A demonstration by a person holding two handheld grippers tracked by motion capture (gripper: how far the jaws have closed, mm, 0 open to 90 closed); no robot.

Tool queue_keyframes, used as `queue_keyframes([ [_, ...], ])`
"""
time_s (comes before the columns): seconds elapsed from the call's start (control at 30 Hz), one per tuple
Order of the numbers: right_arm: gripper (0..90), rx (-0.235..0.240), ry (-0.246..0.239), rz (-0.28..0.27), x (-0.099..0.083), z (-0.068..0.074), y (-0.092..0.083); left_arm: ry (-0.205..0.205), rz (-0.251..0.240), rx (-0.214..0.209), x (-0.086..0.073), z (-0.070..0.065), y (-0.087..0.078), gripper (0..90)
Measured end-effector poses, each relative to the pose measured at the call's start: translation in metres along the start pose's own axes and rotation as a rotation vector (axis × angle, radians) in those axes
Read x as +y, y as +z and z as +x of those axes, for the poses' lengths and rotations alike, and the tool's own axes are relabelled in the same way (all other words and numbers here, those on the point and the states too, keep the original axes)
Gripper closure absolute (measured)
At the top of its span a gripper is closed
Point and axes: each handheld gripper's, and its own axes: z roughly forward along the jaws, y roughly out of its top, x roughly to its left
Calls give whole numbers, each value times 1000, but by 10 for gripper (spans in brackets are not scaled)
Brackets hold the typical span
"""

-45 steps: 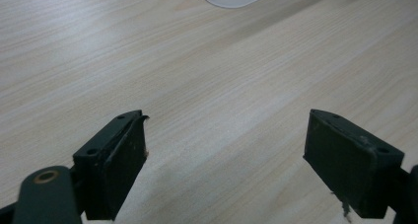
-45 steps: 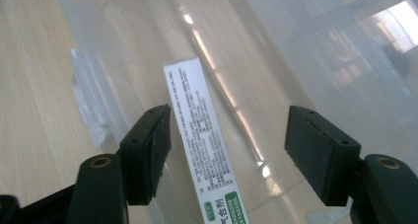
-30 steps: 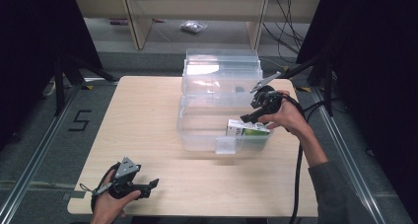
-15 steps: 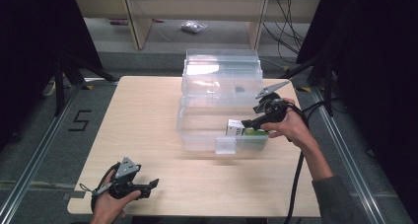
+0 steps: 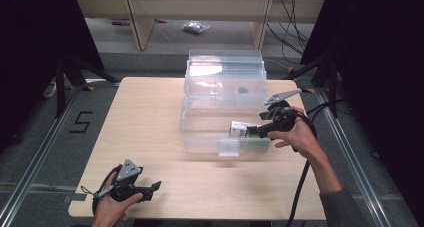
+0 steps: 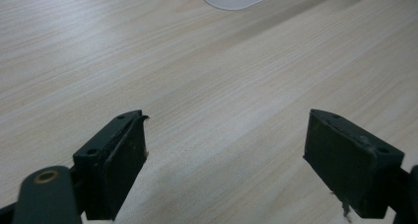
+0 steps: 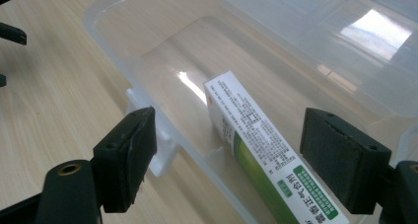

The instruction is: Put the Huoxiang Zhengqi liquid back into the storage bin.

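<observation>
A: Status of the right gripper [image 5: 256, 130] against the earlier frames?

B: It has drawn back from over the box toward the right-hand end of the clear bin [image 5: 200, 137]. Its jaws have just been opening; they now stand wide apart with nothing pressed between the pads. The white-and-green box [image 5: 239, 130] lies flat on the bin floor, near the bin's right front corner, released.

A: And the left gripper [image 5: 154, 187]?

B: Unchanged. It rests at the near left corner of the tabletop [image 5: 145, 112], held by the left hand [image 5: 112, 207], jaws open and empty.

A: What does the right gripper view add?

B: The box [image 7: 256, 130] appears lengthwise between and beyond the two black jaws, small print on its white end, a green band at the near end. The bin wall [image 7: 113, 46] and a clip on its front rim are visible. The box is not touched by either pad.

A: The left gripper view?

B: Bare wood grain of the tabletop [image 6: 207, 76] between the open jaws, plus a pale rounded corner at the top edge; I cannot tell what it belongs to.
</observation>
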Motion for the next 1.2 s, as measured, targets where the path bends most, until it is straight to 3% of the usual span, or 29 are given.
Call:
queue_keyframes([
  [0.2, 213, -1, 4, -3, -8, 3, -2, 2, 13, -3, 0, 0, 0, 154],
  [0.23, 210, 3, 8, -28, -9, 3, 0, 2, 12, -2, 0, 0, 0, 155],
  [0.27, 209, 11, 28, 0, -9, 5, -2, 1, 8, 0, 0, 0, 0, 155],
  [0.3, 209, 6, 1, -6, -9, 4, -2, 0, 8, -1, 0, 0, 0, 155],
  [0.33, 209, -6, 8, -26, -10, 6, 0, -5, 8, -1, 0, 0, 0, 155],
  [0.4, 209, 4, 7, -7, -10, 7, -2, -1, 2, 1, 0, 0, 0, 155],
  [0.43, 209, -1, -16, -20, -10, 6, -1, -1, 5, 1, 0, 0, 0, 155],
  [0.57, 209, 6, -7, -21, -11, 9, -1, -2, 8, -1, 0, 0, -1, 155],
  [0.6, 209, 8, 14, -20, -12, 11, -1, -2, 6, 2, 0, 0, -1, 155],
  [0.63, 206, 0, -6, -33, -13, 10, -1, -4, 4, 2, 0, 0, 0, 155],
  [0.8, 194, 7, 12, -35, -16, 14, -1, -3, 7, 1, 0, 0, -1, 154],
  [0.93, 179, 8, 0, -28, -19, 17, -1, -3, 19, 8, 0, -1, -1, 154],
  [1.0, 174, 7, -17, -49, -21, 18, 0, -4, -1, 2, 0, -1, 0, 155],
  [1.2, 174, 10, -11, -46, -24, 22, -2, -2, 8, 2, 0, 0, -1, 153],
])
